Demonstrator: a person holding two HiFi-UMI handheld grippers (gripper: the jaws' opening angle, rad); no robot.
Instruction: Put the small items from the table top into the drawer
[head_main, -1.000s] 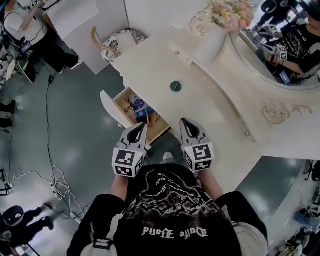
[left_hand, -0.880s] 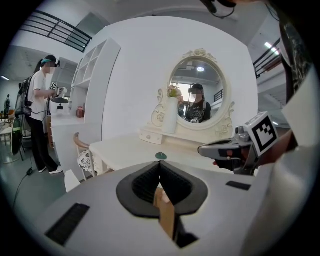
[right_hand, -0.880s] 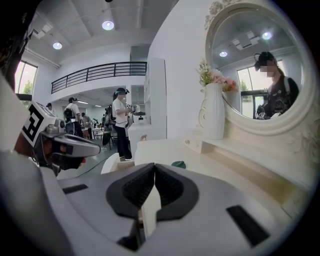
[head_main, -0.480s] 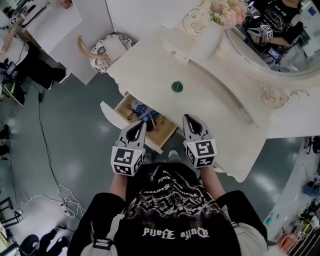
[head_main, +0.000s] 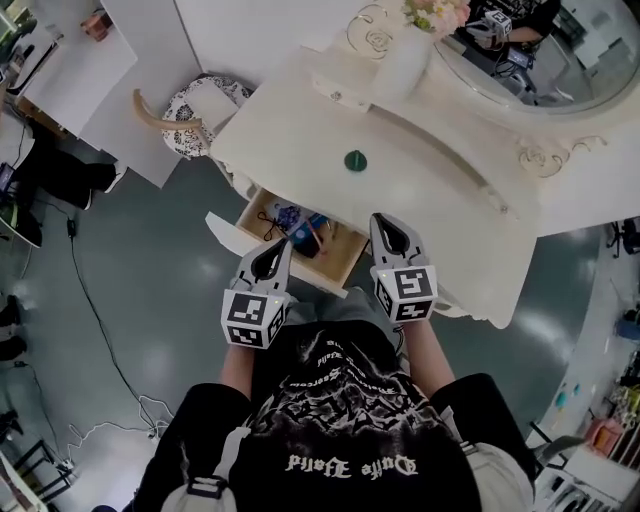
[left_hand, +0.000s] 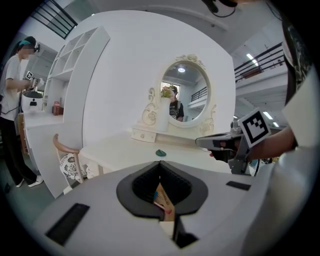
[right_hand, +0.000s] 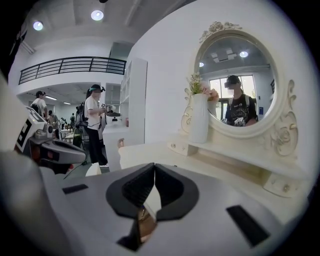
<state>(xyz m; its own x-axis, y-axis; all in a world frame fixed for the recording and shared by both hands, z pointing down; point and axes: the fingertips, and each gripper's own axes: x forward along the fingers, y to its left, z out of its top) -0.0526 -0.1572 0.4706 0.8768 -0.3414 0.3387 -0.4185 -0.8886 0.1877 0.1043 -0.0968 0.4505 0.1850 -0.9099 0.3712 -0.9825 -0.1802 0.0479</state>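
A small round green item (head_main: 355, 160) lies alone on the cream dressing table (head_main: 440, 215); it also shows as the green item (left_hand: 160, 152) just beyond my left jaws. The drawer (head_main: 232, 240) under the table's left end stands pulled out, with a blue item (head_main: 315, 222) and other small things inside. My left gripper (head_main: 285, 245) hovers at the drawer's front, shut and empty. My right gripper (head_main: 383, 220) is over the table's near edge, also shut with nothing held. The jaw tips of the left gripper (left_hand: 160, 162) and the right gripper (right_hand: 154, 165) meet.
A white vase of flowers (head_main: 400, 55) and an oval mirror (head_main: 540, 60) stand at the table's back, with a little drawer box (head_main: 340, 95) beside them. A chair (head_main: 190, 105) sits at the table's left end. A white desk (head_main: 70, 70) is at upper left, with people beyond.
The head view has swung, so the table lies higher and more level in it. Both grippers have turned and shifted a little with the person and stayed shut; the drawer's inside shows more fully.
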